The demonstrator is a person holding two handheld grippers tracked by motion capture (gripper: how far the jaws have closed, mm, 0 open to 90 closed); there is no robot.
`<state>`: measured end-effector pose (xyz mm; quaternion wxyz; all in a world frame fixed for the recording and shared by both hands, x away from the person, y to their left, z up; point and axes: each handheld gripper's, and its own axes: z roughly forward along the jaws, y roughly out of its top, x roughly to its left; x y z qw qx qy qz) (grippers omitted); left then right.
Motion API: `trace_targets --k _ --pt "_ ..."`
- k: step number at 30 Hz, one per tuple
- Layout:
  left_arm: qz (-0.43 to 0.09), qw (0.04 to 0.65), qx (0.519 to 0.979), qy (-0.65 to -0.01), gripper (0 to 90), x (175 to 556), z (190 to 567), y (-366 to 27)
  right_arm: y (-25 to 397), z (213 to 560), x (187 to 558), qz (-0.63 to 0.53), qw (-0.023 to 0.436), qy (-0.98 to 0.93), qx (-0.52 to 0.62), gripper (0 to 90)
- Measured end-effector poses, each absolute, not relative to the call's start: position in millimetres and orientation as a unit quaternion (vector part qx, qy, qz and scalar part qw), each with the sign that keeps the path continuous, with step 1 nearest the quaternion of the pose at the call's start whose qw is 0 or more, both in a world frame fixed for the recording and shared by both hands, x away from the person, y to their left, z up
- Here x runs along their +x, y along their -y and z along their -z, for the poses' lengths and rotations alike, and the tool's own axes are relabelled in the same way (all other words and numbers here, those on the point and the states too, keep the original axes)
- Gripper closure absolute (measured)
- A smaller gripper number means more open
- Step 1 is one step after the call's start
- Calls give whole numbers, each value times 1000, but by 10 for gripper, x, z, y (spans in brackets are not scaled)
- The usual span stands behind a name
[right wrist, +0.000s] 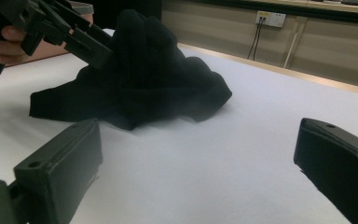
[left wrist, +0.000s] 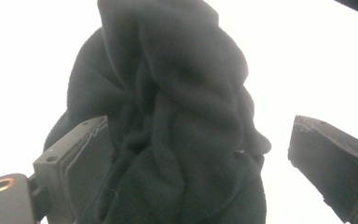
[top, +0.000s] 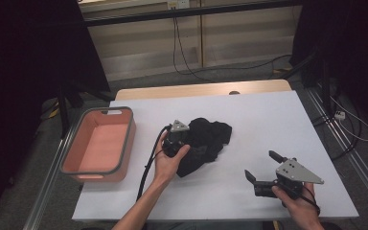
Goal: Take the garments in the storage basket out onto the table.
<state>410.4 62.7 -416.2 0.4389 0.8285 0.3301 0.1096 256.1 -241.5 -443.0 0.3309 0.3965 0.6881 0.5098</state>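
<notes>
Black garment (top: 206, 139) bunched mid-table, nearer the far edge, right of the pink bin (top: 98, 146). Left gripper (left wrist: 196, 154) jaws spread wide, straddling its near-left folds, not clamped. Right gripper (top: 263, 167) agape, empty, near the front-right corner, well apart from the cloth.

My left gripper (top: 186, 140) is a black block with a grey three-cornered plate on top and a black cable (top: 148, 163) trailing from it; close up, its black jaws are thick and blocky, one with a small screw hole, beside a brass-coloured threaded insert (left wrist: 1, 184). My right gripper (top: 262, 167) has the same grey plate, dotted with small holes, and black jaws. My forearms are bare, without sleeves
</notes>
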Motion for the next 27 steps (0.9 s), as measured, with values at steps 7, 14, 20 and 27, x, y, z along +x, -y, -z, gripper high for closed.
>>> trace_targets --k 7,14,20,27 --pt "-142 455 824 -307 72 4012 4092 -683 2349 4425 2584 -514 329 -688 393 7" --pt "-148 454 828 -294 71 3906 4087 -795 2247 4432 2656 -503 315 -706 386 7" --pt "-142 461 824 -297 70 3804 4072 -956 2160 4364 2731 -504 306 -714 377 7" --pt "-159 460 820 -299 81 3651 4061 -1109 1982 4337 2935 -515 295 -715 371 7"
